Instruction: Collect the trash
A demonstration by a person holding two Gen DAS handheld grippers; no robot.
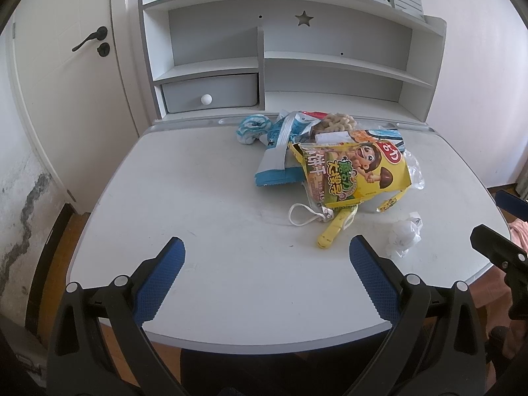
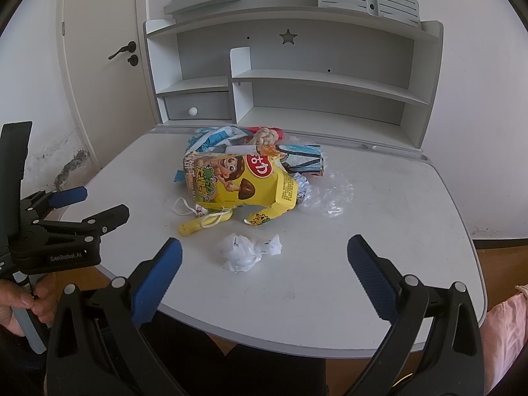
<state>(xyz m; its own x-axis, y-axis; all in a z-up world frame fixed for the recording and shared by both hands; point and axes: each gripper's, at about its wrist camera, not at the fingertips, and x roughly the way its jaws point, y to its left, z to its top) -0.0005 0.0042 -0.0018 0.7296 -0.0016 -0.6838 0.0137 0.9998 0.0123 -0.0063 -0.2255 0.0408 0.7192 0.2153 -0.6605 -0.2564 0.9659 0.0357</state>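
I see a pale grey desk [image 1: 204, 198] with a shelf unit [image 1: 330, 49] at its back edge, and a white door [image 1: 66, 99] to the left. My left gripper [image 1: 266, 257] hovers over the near edge of the desk, jaws spread wide and holding nothing. My right gripper [image 2: 264, 257] is likewise wide open and empty.

The trash sits in a heap on the far right half of the desk. A yellow snack box [image 1: 356, 171] lies torn open on top. Behind it are blue and white wrappers [image 1: 280, 151], partly hidden beneath it. Clear plastic film [image 2: 330, 194] spreads to its right. A crumpled white paper ball [image 2: 246, 252] lies apart from the heap, just ahead of my right gripper, with nothing between them. A yellow strip [image 2: 194, 226] and a white cord loop [image 1: 302, 219] stick out from under the box.

What lies under the heap, I cannot make out.
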